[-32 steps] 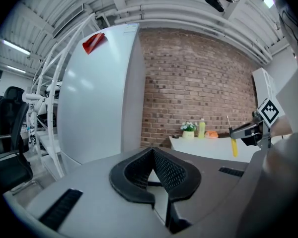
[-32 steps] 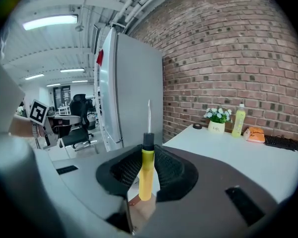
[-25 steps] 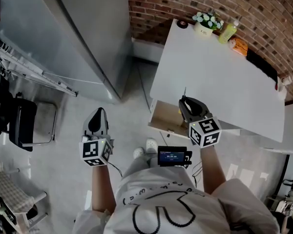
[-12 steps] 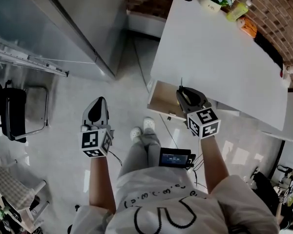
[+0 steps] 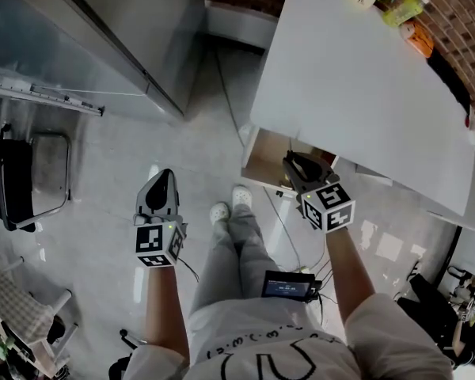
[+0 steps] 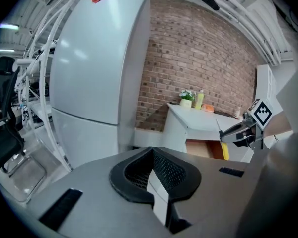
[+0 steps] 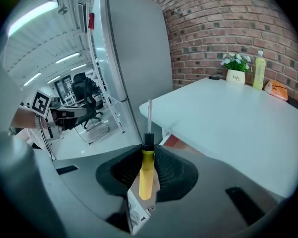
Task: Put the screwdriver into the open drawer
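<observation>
Compared with one second ago, the right gripper (image 5: 293, 163) has come closer to the white surface (image 5: 364, 93), over the open drawer (image 5: 263, 158) under its edge. Its fingers pinch the yellow screwdriver (image 7: 145, 175). The left gripper (image 5: 160, 184), fingers pressed together, hangs well apart from the surface. A brick wall (image 7: 223, 19) stands behind the surface.
</observation>
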Motion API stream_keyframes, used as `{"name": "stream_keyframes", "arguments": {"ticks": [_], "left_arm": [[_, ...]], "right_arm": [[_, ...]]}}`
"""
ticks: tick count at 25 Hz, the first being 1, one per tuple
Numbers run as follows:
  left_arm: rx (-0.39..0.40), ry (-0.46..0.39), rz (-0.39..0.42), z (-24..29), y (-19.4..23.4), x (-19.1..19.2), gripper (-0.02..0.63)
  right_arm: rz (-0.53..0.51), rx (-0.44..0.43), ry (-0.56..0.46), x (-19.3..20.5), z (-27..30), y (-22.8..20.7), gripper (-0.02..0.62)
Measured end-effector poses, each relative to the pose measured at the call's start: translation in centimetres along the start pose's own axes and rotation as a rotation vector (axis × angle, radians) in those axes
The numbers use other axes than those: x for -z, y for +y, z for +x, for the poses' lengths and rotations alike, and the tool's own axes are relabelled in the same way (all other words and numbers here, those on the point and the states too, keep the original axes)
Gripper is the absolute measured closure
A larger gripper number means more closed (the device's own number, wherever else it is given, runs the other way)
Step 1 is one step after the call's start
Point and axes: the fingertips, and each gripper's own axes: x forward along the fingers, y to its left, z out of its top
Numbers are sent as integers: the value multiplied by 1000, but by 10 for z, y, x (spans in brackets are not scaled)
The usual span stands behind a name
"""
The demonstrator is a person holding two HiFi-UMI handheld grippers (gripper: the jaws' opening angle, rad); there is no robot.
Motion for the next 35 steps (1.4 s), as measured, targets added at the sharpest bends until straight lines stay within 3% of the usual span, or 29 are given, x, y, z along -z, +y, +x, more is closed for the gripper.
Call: {"name": "stream_keyframes", "arguments": {"ticks": [19,27,35], "left_arm": [[10,58,-38,43,12,99,598],[24,85,-52,58,12,121,598],[5,75,-98,59,18,116,598]], "right_arm": [[-29,-63,122,99,84,-4,520],[15,-52,203,120,119,-24,521],[44,-57,308,132,154,-35,522]]}}
